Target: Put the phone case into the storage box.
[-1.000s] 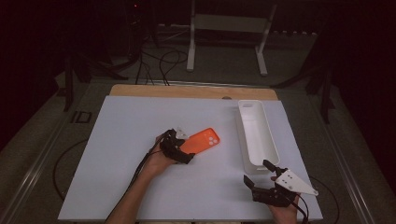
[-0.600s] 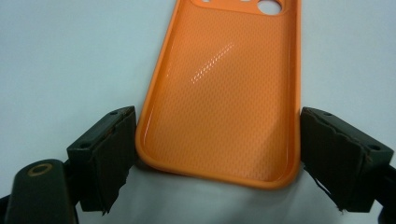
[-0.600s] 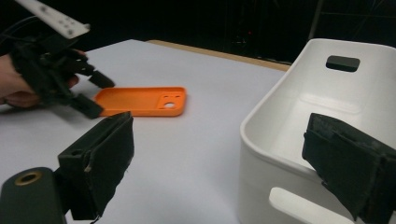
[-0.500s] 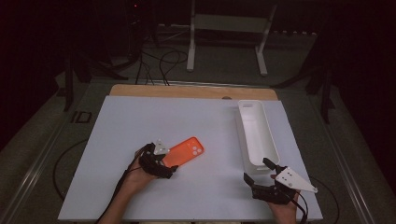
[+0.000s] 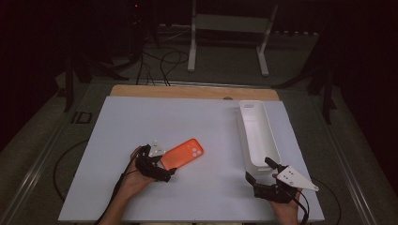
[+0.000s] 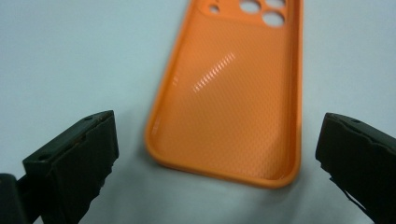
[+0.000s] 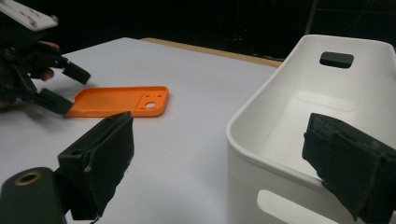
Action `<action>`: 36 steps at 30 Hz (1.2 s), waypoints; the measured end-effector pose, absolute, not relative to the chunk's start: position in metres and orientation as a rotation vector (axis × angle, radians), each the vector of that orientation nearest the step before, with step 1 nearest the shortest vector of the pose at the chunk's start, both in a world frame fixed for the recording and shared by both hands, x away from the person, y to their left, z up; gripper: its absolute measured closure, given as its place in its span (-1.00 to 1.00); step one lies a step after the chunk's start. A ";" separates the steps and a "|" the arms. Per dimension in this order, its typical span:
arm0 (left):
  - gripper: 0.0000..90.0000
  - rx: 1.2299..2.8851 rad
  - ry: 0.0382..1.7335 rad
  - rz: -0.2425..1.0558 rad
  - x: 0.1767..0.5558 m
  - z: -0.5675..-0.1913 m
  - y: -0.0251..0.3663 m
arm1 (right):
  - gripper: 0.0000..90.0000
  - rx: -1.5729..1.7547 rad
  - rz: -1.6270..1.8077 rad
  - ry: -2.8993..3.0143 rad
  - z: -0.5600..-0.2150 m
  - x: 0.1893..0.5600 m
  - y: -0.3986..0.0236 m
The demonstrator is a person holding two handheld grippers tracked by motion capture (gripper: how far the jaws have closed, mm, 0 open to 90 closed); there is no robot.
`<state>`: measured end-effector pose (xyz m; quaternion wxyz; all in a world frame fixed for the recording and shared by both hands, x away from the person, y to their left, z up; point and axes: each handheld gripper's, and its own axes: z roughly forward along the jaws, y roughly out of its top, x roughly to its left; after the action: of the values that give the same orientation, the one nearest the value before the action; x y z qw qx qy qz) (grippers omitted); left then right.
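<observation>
One orange phone case [image 5: 183, 153] lay flat on the white tabletop [image 5: 141, 117], hollow side up, with its camera cut-outs at the end that pointed toward the far right corner. It sat left of the middle of the tabletop, nearer the near edge than the far one. In the left gripper view the case's [image 6: 233, 93] plain, rounded end lay just ahead of the two black jaws and between their lines, and bare white surface showed between the case and each jaw. The left gripper [image 5: 162, 168] stood at that near end of the case, its jaws spread wide and touching nothing; they had just been opening, and the case was not clamped between them. In the right gripper view the same case [image 7: 119, 101] lay flat and level, with the left gripper [image 7: 60, 88] at its end farthest from the cut-outs.

Well apart from the case, a long white bin [image 5: 256, 129] ran along the right side of the tabletop, from near the far edge toward the near right corner. The right gripper [image 5: 259, 171] sat at the bin's near end, close to the near right corner, with its jaws spread. In its own view one jaw rose before the bin's [image 7: 261, 116] inner wall and the other over bare tabletop, and neither pressed on the rim.
</observation>
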<state>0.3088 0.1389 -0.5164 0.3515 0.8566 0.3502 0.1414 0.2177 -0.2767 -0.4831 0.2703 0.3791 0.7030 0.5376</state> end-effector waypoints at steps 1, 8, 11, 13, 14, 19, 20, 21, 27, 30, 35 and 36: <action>-1.00 2.196 0.903 0.373 0.307 -0.513 0.141 | -0.80 1.022 1.448 1.895 -0.483 0.218 -0.277; -1.00 2.038 0.879 0.488 0.292 -0.489 0.158 | -0.80 1.019 1.444 1.896 -0.484 0.219 -0.277; -1.00 1.980 0.864 0.502 0.285 -0.481 0.168 | -0.80 1.022 1.446 1.897 -0.484 0.219 -0.277; -1.00 1.949 0.850 0.522 0.279 -0.476 0.175 | -0.80 1.021 1.446 1.897 -0.485 0.220 -0.277; -1.00 1.938 0.848 0.529 0.276 -0.474 0.178 | -0.80 1.021 1.447 1.898 -0.485 0.220 -0.277; -1.00 1.900 0.839 0.577 0.262 -0.471 0.195 | -0.80 1.025 1.446 1.898 -0.484 0.222 -0.277; -1.00 1.894 0.848 0.586 0.259 -0.471 0.198 | -0.80 1.024 1.449 1.897 -0.484 0.222 -0.277; -1.00 1.879 0.847 0.595 0.255 -0.472 0.203 | -0.80 1.023 1.453 1.896 -0.484 0.222 -0.278; -1.00 1.828 0.860 0.608 0.239 -0.477 0.225 | -0.80 1.021 1.467 1.892 -0.482 0.224 -0.279; -1.00 1.824 0.880 0.612 0.234 -0.480 0.232 | -0.80 1.005 1.469 1.890 -0.480 0.227 -0.279; -1.00 1.814 0.897 0.614 0.232 -0.481 0.238 | -0.80 0.988 1.465 1.894 -0.478 0.231 -0.276; -1.00 1.814 0.898 0.620 0.232 -0.481 0.238 | -0.80 0.988 1.467 1.894 -0.479 0.231 -0.276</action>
<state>0.2317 0.2377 -0.4814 0.4903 0.7468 0.3696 0.2554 0.2313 -0.2765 -0.4785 0.2718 0.3669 0.7034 0.5447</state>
